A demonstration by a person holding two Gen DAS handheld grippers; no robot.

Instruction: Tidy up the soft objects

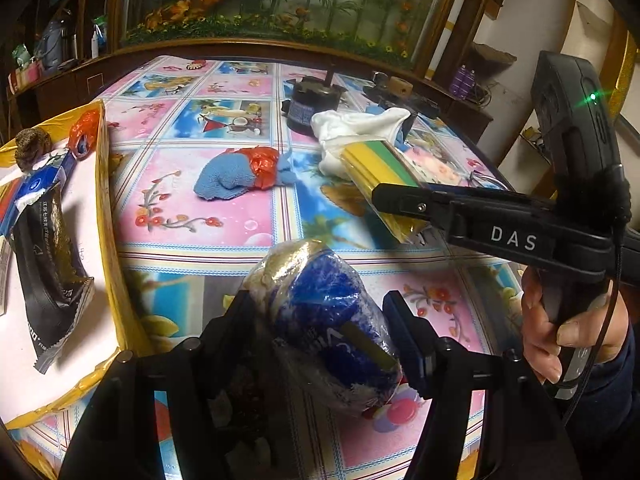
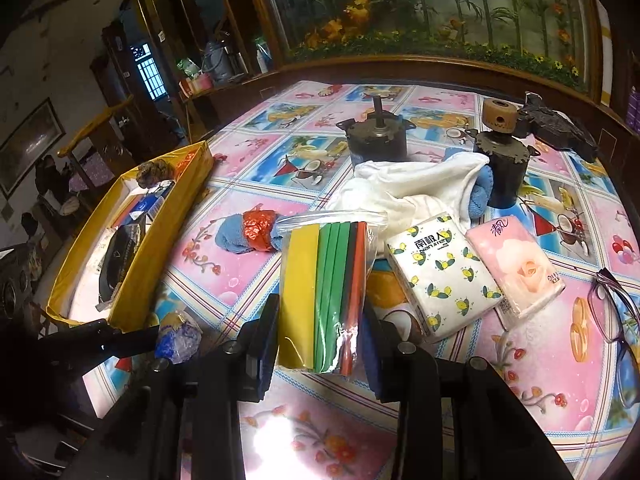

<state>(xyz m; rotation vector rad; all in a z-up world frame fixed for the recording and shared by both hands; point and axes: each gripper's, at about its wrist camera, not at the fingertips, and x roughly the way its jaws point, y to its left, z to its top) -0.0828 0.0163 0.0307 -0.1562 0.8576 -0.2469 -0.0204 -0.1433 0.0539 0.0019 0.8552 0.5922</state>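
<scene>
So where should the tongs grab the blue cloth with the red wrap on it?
Grab the blue cloth roll across its middle, over the red wrap, coming from above. It lies flat on the table, and the wrap squeezes it thin there, so that is probably the firmest part. Its ends look floppy.

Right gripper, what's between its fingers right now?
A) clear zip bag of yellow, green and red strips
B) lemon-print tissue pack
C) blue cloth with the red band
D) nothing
A: in the right wrist view the right gripper has the clear zip bag of coloured strips between its pads, while the lemon-print tissue pack lies beside it on the table.
</scene>
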